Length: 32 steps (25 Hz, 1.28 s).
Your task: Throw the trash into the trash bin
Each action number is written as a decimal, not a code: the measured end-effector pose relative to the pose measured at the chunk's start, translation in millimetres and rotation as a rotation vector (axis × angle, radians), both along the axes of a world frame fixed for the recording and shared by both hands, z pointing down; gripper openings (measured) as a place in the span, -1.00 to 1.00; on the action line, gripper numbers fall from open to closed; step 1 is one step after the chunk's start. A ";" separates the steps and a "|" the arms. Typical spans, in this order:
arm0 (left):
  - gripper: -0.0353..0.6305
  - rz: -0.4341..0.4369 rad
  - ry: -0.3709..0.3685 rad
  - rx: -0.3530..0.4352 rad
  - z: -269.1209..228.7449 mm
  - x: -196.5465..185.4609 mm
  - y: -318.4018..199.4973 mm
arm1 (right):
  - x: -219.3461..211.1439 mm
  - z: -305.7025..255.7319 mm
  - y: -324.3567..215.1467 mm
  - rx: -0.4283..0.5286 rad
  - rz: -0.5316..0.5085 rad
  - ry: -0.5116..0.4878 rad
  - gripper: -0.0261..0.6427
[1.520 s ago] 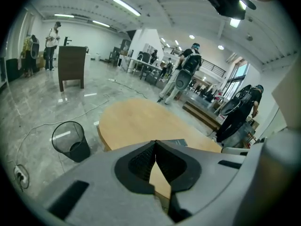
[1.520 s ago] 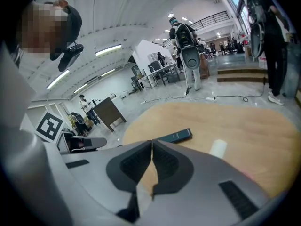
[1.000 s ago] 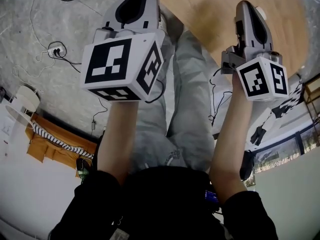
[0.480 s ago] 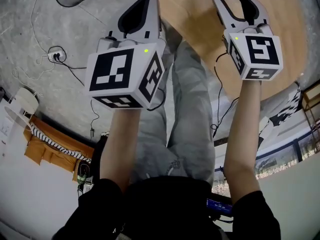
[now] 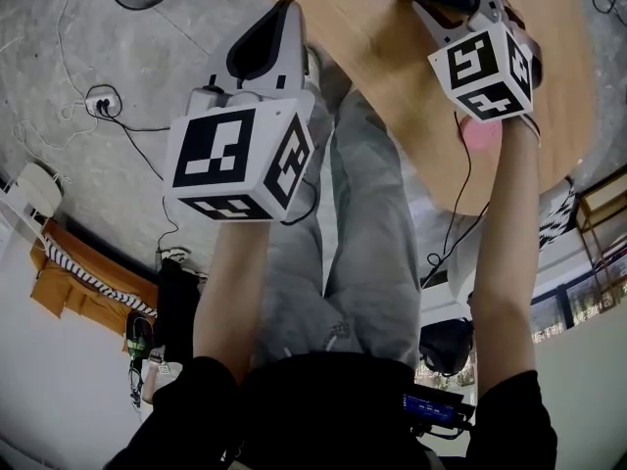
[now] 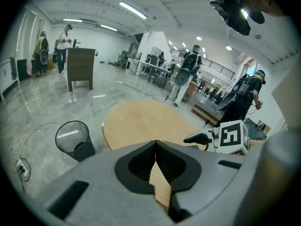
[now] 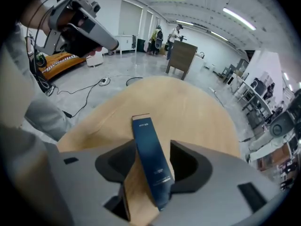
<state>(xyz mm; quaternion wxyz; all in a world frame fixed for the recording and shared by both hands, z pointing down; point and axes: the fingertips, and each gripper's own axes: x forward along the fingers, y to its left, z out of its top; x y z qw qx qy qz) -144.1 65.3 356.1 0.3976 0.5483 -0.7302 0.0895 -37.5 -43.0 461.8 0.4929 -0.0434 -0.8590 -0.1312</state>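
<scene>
Trash bin [image 6: 73, 138], a black wire-mesh one, stands on the gray floor ahead of the left gripper [image 6: 155, 144] and off to its left, well apart from it and beside the edge of the round wooden table [image 6: 141, 119]. The left gripper is clenched: its two jaws meet tip to tip with nothing between them, and only bare tabletop shows through the gap below the tips. In the head view it hangs above the person's gray trouser legs [image 5: 362, 223], near the table's edge, with the bin at the top left corner.

To the right, the right gripper [image 7: 153, 142] is out over the tabletop, its jaws spread apart. Between them lies the trash, a long dark blue box [image 7: 150, 161], set at a slant, its far end sticking out past the jaw tips and its near end running back toward the right jaw. The jaws sit on either side of the box without clamping it; whether either pad touches it cannot be told.
</scene>
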 end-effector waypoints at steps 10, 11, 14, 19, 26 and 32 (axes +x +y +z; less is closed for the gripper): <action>-0.88 -0.053 0.016 -0.008 5.1 -12.9 6.9 | -3.6 19.0 0.0 0.002 -0.061 0.064 -0.35; -0.88 -0.058 0.018 -0.009 6.1 -14.8 8.3 | -4.3 19.3 1.1 -0.004 -0.063 0.069 -0.36; -0.88 -0.066 0.022 -0.011 6.6 -16.6 11.4 | -7.6 13.8 3.1 0.003 -0.068 0.063 -0.58; -0.88 -0.069 0.020 -0.003 1.0 -23.5 17.6 | -12.2 9.1 6.3 0.029 -0.050 0.054 -0.69; -0.88 -0.114 0.018 -0.005 4.4 -53.5 39.2 | -23.7 11.6 12.3 0.014 -0.022 0.099 -0.78; -0.88 -0.145 0.028 -0.003 9.1 -68.2 47.3 | -45.9 1.4 21.5 -0.017 -0.005 0.068 -0.84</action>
